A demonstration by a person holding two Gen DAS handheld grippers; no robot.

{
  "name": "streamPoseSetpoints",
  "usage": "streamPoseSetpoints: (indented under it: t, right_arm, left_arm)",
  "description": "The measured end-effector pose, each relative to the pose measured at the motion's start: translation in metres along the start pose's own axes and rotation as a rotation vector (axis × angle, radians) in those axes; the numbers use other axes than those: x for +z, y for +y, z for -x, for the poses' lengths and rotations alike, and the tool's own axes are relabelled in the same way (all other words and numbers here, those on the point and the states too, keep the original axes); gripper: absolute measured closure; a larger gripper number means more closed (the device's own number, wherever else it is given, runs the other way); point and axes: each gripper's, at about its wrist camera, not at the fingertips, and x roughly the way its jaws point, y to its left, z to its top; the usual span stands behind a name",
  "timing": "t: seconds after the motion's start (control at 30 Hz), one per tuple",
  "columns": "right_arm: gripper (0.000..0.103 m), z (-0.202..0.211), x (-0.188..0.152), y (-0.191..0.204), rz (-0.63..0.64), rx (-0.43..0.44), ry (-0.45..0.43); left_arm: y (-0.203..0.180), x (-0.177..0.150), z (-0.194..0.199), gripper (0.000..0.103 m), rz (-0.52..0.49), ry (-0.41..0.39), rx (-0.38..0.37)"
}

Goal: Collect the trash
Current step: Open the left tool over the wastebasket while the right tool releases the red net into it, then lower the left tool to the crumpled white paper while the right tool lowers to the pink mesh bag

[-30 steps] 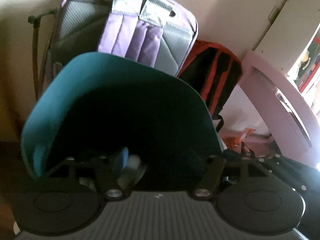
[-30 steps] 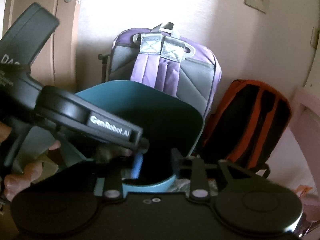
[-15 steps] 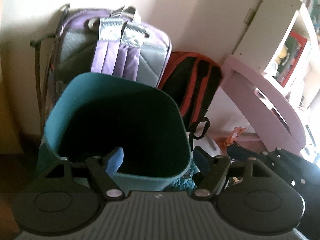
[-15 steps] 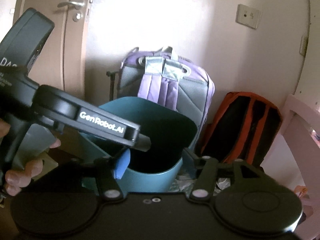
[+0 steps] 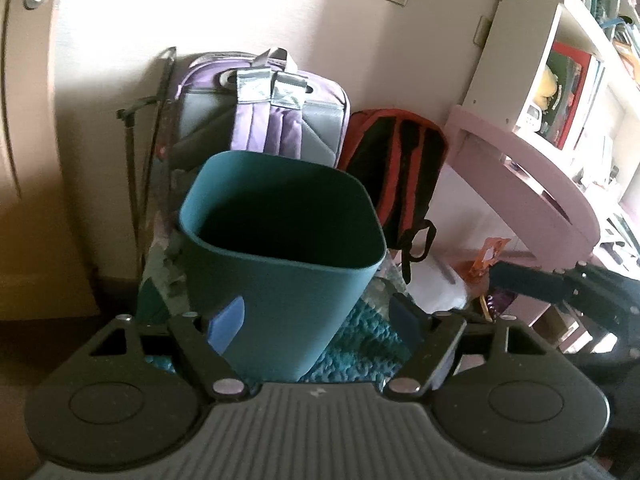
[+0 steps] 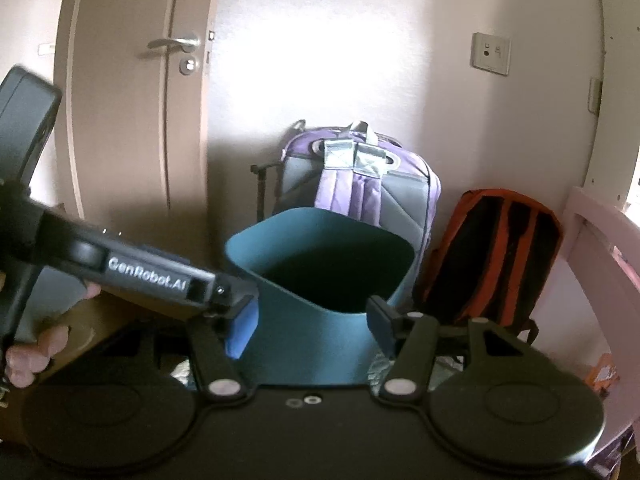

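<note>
Sunlit cream wall (image 6: 340, 80), brown door (image 6: 132, 120), white bookshelf (image 5: 560, 60) above a pink desk (image 5: 532, 184).

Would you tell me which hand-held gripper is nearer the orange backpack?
Right. The right hand-held gripper is on the orange backpack side of the teal bin; the left hand-held gripper, jaws opening and empty, is on the door side.

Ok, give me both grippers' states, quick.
Left gripper: jaws opening, nothing held, teal bin beyond.
Right gripper: open, nothing held.
</note>
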Motion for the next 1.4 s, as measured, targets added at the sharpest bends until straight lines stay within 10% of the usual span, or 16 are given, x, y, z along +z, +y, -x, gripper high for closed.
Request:
streamPoseSetpoints:
  t: [0.73, 1.4]
  right_arm:
    - [0.028, 0.006, -0.091, 0.046, -0.209, 0.223, 0.046]
    - [0.027, -0.181, -0.304, 0.082, -0.340, 0.157, 0.665]
  left_arm:
    - [0.076, -0.107, 0.051, 0.002, -0.009, 0.018, 0.119]
    - [0.270, -0.246, -0.111, 0.002, 0.243, 0.442, 0.336]
